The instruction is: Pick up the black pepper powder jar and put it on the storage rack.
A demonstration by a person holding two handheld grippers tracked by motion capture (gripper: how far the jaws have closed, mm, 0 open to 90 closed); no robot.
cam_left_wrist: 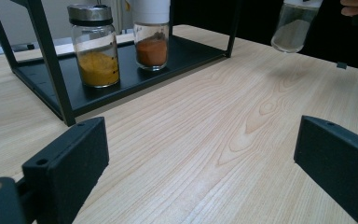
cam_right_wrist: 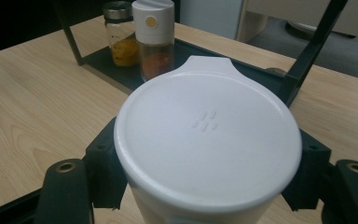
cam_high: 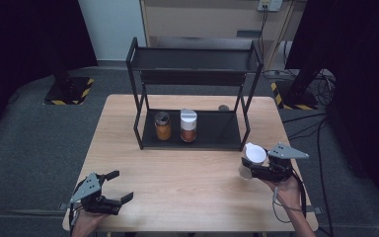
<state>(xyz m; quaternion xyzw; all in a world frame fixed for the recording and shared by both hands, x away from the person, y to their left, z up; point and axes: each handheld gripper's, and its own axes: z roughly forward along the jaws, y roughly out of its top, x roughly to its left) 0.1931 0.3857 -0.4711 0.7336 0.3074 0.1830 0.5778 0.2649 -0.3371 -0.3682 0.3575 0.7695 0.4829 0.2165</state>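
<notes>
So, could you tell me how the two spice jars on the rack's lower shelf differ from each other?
The left jar has a dark metallic lid and holds yellow powder; the right jar has a white cap and holds orange-red powder. The right jar stands taller than the left jar. Both are clear glass, upright, side by side on the black rack, untouched by either gripper.

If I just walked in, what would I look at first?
Probably the white-lidded jar gripped in the right tool, held just above the table's right side. Next, the black rack at the back, with a yellow spice jar and a red spice jar side by side on its bottom shelf.
</notes>
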